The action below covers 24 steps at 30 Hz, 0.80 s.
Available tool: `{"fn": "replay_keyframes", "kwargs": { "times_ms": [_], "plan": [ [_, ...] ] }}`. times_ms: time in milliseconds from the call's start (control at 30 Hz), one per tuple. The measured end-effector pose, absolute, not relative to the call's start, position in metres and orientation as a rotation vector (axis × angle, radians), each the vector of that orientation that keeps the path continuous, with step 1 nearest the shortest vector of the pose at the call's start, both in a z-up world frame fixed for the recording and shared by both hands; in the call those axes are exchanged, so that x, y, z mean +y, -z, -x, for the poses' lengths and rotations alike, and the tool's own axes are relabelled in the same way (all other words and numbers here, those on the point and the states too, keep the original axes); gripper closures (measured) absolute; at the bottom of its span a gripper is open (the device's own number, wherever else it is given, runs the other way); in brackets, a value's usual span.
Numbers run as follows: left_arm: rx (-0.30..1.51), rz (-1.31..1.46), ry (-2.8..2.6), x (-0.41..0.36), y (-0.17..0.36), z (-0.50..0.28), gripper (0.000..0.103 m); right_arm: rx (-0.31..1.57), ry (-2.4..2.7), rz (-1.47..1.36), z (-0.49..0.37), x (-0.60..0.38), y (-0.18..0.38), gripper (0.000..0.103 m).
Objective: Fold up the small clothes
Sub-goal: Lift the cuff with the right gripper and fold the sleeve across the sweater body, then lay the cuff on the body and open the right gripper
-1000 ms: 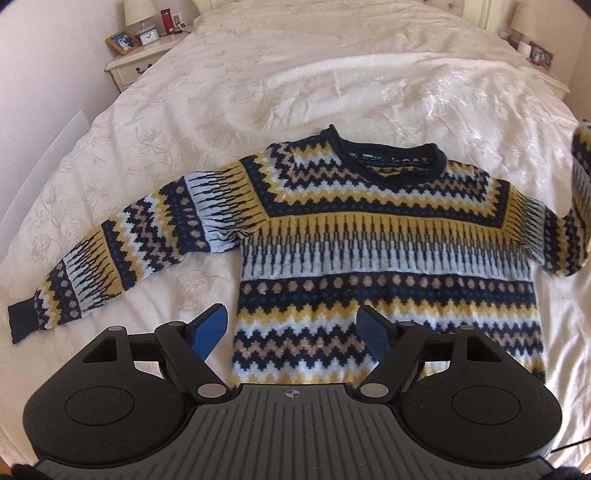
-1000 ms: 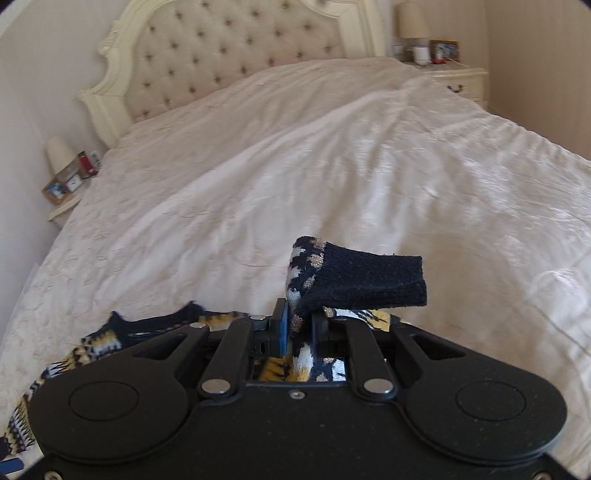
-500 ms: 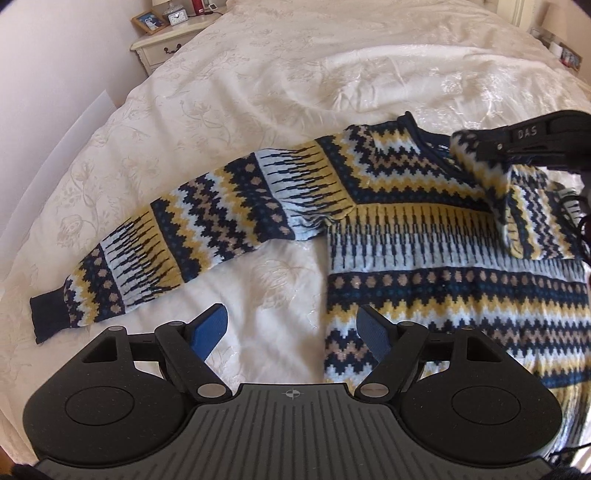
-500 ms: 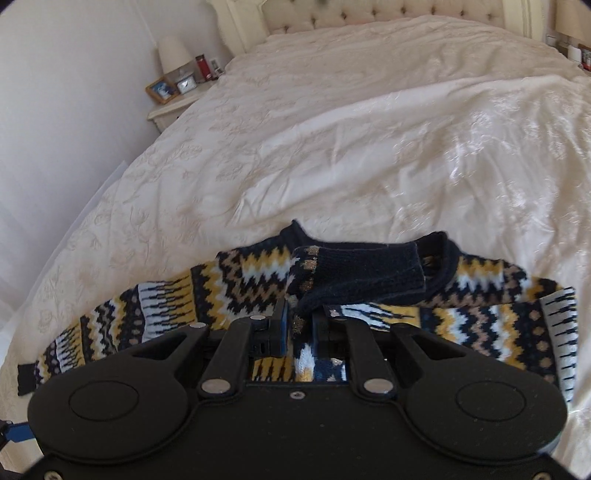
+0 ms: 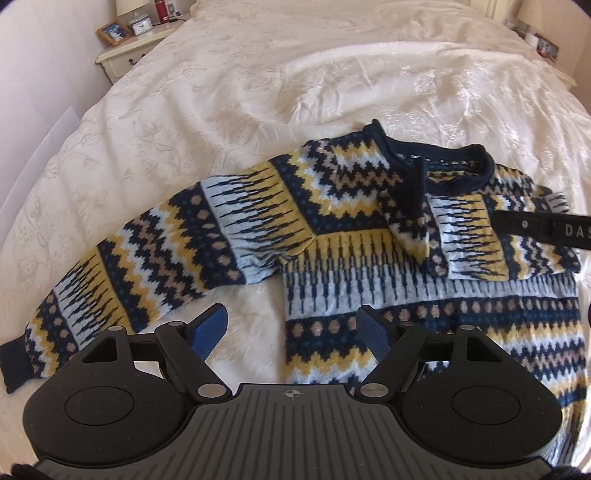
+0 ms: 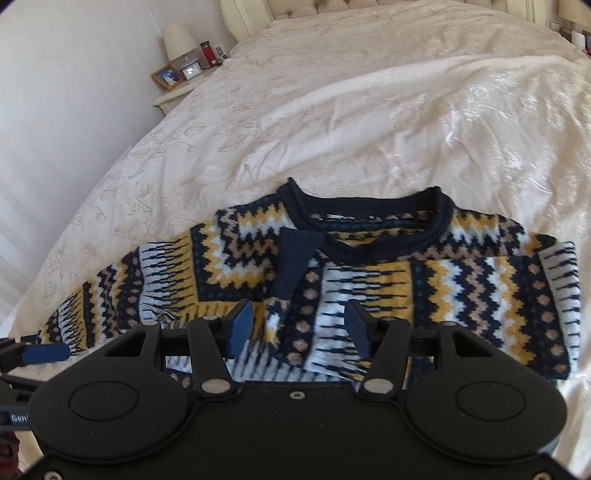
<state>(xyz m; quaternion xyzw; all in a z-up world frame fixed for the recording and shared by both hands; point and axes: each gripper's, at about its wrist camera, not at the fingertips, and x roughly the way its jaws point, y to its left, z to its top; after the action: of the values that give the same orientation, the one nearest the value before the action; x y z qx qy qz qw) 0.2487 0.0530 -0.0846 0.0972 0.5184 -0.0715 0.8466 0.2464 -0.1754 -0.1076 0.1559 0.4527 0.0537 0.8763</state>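
Note:
A navy, yellow and pale-blue patterned sweater [image 5: 343, 236] [image 6: 480, 280] lies face up on the cream bedspread [image 5: 295, 74]. Its right sleeve is folded across the chest, with the navy cuff [image 5: 410, 192] [image 6: 295, 266] resting just below the collar. The left sleeve [image 5: 147, 266] stretches out flat toward the bed's left side. My right gripper [image 6: 299, 325] hovers open just over the folded sleeve, holding nothing. My left gripper [image 5: 291, 326] is open above the sweater's lower left edge and armpit area. The right gripper's black body [image 5: 535, 229] shows at the right edge of the left wrist view.
A nightstand [image 5: 125, 55] [image 6: 173, 92] with a photo frame, clock, red bottle and lamp [image 6: 177, 40] stands at the bed's far left. A tufted headboard [image 6: 332, 7] is at the back. A second nightstand [image 5: 543, 40] sits far right.
My right gripper carried the right sleeve across the chest, laid it down and opened, releasing the cuff. My left gripper stayed open and shifted its view toward the left sleeve.

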Motion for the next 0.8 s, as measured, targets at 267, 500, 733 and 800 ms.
{"fn": "replay_keyframes", "kwargs": {
  "times_ms": [267,500,733,800],
  "plan": [
    [1.051,-0.280,0.269,-0.018,0.094,-0.283,0.027,1.007,0.003,-0.403,-0.220,-0.222,0.131,0.042],
    [1.058,-0.342,0.302,-0.070,0.119,-0.317,0.027,1.024,0.040,-0.418,-0.207,-0.236,0.141,0.042],
    [1.121,-0.325,0.223,-0.079,0.147,-0.354,0.056,1.018,0.064,-0.450,-0.202,-0.248,0.144,0.042],
    [1.137,-0.301,0.194,-0.075,0.149,-0.359,0.088,1.019,0.069,-0.452,-0.202,-0.249,0.145,0.042]
  ]
}}
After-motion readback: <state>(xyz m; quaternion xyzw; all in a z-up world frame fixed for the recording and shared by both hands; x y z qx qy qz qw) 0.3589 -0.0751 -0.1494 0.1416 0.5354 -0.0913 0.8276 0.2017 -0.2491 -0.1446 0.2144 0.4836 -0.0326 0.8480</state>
